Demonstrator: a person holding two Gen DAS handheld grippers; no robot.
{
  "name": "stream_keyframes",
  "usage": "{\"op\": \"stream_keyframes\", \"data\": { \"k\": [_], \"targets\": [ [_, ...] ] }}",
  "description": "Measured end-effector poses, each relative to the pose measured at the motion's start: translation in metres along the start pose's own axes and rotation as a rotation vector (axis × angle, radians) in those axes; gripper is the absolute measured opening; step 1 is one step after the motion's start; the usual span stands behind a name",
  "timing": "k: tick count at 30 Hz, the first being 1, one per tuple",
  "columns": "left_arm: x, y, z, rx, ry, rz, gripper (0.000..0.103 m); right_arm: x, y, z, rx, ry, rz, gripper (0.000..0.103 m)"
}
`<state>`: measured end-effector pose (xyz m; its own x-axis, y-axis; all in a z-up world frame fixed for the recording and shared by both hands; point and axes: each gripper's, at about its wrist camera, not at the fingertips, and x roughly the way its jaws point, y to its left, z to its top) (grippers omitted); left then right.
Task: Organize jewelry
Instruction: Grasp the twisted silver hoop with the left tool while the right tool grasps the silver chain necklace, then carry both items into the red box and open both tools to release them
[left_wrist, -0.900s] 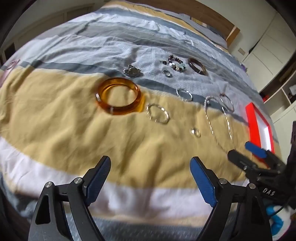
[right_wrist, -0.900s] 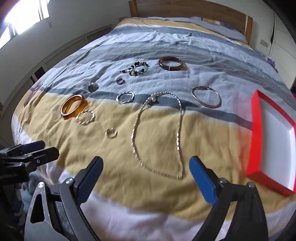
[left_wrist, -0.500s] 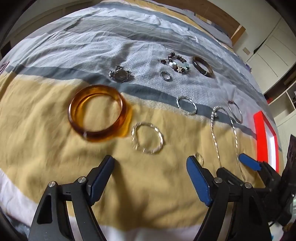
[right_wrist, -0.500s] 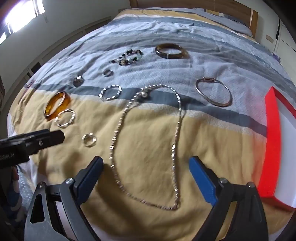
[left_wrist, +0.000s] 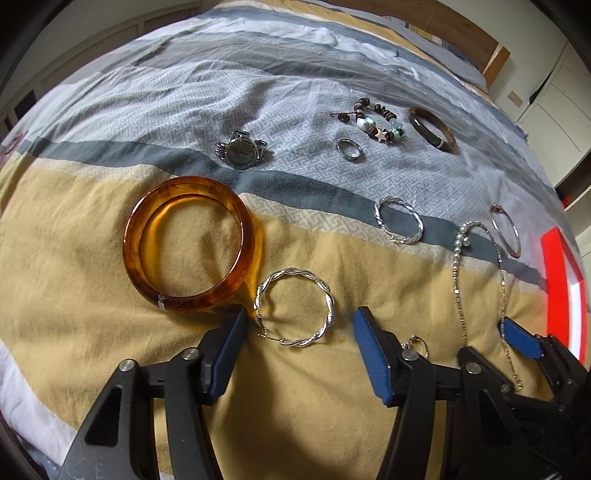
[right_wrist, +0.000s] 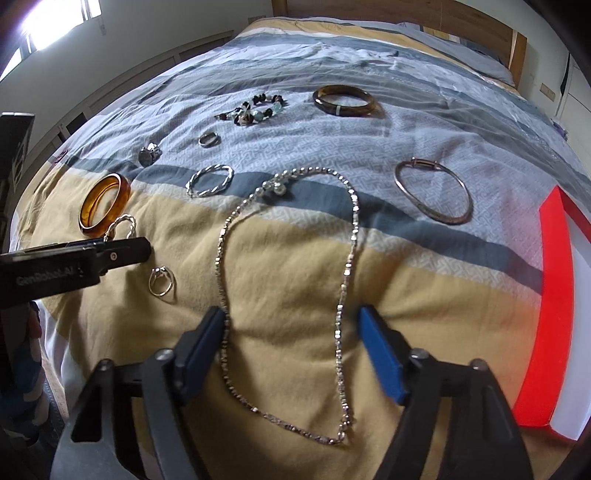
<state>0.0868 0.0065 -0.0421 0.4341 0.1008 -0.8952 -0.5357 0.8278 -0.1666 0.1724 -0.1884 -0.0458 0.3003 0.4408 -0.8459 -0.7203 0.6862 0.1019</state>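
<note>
I'm bracketing twisted hoop (left_wrist: 294, 307) with left gripper (left_wrist: 295, 350), right gripper (right_wrist: 291, 339) straddling necklace (right_wrist: 288, 280); both spread, empty. Next: closing squarely, carrying to red tray (right_wrist: 554, 295).

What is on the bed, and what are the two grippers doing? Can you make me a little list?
surface: striped bedspread
left gripper: open, around twisted silver hoop
right gripper: open, over silver chain necklace
beside hoop: amber bangle
far side: watch, beaded bracelet, dark bangle
right edge: red tray
</note>
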Motion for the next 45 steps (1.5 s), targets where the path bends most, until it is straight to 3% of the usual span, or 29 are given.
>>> {"op": "stream_keyframes", "data": {
  "k": [3,5,7,8,23,34,45],
  "targets": [
    [-0.001,0.002,0.002,-0.014,-0.011,-0.005,0.047,-0.004,-0.004,-0.001,0.014,-0.012,0.020,0.046],
    [-0.001,0.003,0.002,-0.021,-0.008,-0.002,0.042,-0.007,-0.006,-0.001,0.026,-0.016,0.037,0.024],
    [-0.003,0.004,0.002,-0.023,-0.011,-0.012,0.036,-0.008,-0.009,-0.002,0.039,-0.013,0.060,0.009],
    [-0.004,0.004,0.001,-0.022,-0.015,-0.012,0.036,-0.009,-0.010,-0.002,0.044,-0.010,0.070,0.007],
    [-0.040,0.008,-0.019,-0.028,-0.079,-0.065,0.035,-0.049,-0.004,-0.013,0.100,-0.051,0.175,0.002],
    [-0.103,0.019,-0.039,-0.027,-0.158,-0.087,0.035,-0.117,0.014,-0.013,0.092,-0.161,0.187,0.002],
    [-0.154,-0.016,-0.057,0.032,-0.232,-0.149,0.035,-0.189,0.004,-0.031,0.107,-0.282,0.148,0.002]
  ]
}}
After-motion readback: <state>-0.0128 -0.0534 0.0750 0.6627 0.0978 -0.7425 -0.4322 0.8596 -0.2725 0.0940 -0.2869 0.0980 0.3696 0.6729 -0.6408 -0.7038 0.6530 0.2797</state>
